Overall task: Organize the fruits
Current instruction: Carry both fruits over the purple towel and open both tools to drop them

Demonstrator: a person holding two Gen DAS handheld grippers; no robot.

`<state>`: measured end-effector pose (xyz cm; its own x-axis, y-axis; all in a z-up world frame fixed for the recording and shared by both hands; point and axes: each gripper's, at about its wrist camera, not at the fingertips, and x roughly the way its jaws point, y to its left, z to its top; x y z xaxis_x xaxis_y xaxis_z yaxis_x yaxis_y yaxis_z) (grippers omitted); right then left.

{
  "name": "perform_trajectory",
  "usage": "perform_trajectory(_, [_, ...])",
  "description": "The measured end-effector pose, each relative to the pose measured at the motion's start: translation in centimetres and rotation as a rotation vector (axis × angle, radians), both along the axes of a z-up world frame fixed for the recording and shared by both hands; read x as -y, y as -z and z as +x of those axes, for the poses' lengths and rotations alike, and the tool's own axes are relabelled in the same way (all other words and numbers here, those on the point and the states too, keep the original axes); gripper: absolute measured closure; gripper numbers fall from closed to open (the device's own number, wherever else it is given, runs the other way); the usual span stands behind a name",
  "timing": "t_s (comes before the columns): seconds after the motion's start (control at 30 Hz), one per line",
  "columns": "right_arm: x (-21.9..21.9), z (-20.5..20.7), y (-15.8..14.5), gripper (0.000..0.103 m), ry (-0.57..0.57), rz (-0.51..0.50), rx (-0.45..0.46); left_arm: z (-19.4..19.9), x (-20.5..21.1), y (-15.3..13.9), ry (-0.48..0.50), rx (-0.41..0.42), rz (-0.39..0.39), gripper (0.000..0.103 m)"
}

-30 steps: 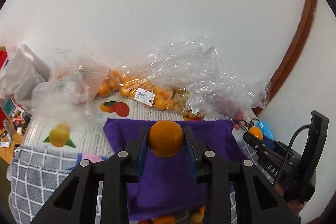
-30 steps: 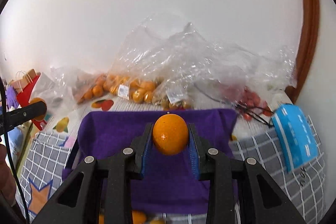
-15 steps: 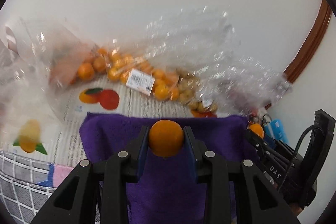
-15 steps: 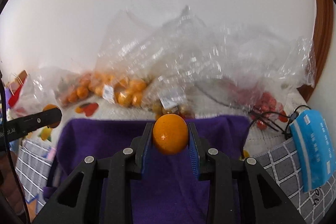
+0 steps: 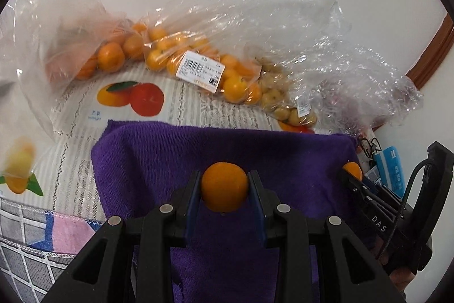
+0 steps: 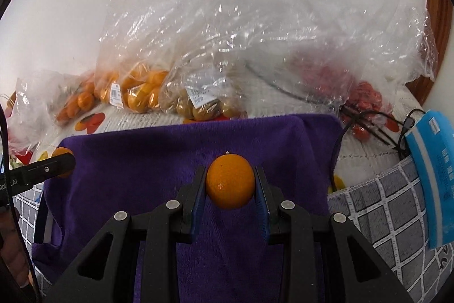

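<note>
My left gripper [image 5: 224, 190] is shut on a small orange [image 5: 224, 186], held over a purple towel [image 5: 170, 155]. My right gripper [image 6: 230, 186] is shut on a second orange [image 6: 230, 181] above the same towel [image 6: 142, 161]. In the left wrist view the right gripper [image 5: 353, 175] shows at the right edge with its orange [image 5: 353, 169]. In the right wrist view the left gripper [image 6: 61, 163] enters from the left with its orange [image 6: 61, 154]. Behind the towel lie clear plastic bags of oranges [image 5: 198, 67] and small yellowish fruit [image 5: 278, 101].
A bag of small red fruit [image 6: 366, 98] lies at the back right with black cables [image 6: 369, 118] in front. A blue packet [image 6: 434, 181] rests on a grey checked cloth [image 6: 383, 206]. A fruit-printed tablecloth [image 5: 142, 104] covers the table by the white wall.
Both grippers have come down and closer to the purple towel and the fruit bags, each keeping its orange. The bags now look larger and nearer.
</note>
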<state>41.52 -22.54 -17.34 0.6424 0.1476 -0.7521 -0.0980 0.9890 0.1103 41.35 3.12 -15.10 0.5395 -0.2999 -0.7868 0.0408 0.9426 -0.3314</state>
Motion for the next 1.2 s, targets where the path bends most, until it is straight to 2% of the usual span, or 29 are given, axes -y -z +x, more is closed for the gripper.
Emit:
perform_trajectory(0.4, [-0.8, 0.6, 1.1, 0.071, 0.009, -0.074, -0.046, 0.7, 0.5, 1.7, 0.011, -0.065, 0.049, 0.072])
perform_trajectory(0.83, [-0.8, 0.8, 1.6, 0.07, 0.025, -0.1, -0.079, 1.0, 0.5, 2.7, 0.003, -0.112, 0.069, 0.072])
perform_trajectory(0.9, [-0.9, 0.8, 1.5, 0.065, 0.026, -0.103, -0.08, 0.9, 0.4, 2.7, -0.001, -0.113, 0.068, 0.072])
perform_trajectory(0.97, [-1.0, 0.7, 1.1, 0.056, 0.032, -0.119, -0.073, 0.9, 0.5, 2.5, 0.004, -0.123, 0.064, 0.061])
perform_trajectory(1.03, [-1.0, 0.3, 0.2, 0.052, 0.041, -0.137, -0.06, 0.6, 0.6, 1.9, 0.006, -0.11, 0.063, 0.053])
perform_trajectory(1.13, [-1.0, -0.5, -1.2, 0.039, 0.058, -0.134, -0.047, -0.3, 0.8, 0.3, 0.002, -0.068, 0.073, 0.052])
perform_trajectory(1.2, [-1.0, -1.6, -2.5, 0.035, 0.068, -0.135, -0.041, -0.9, 0.8, -1.1, -0.004, -0.039, 0.074, 0.052])
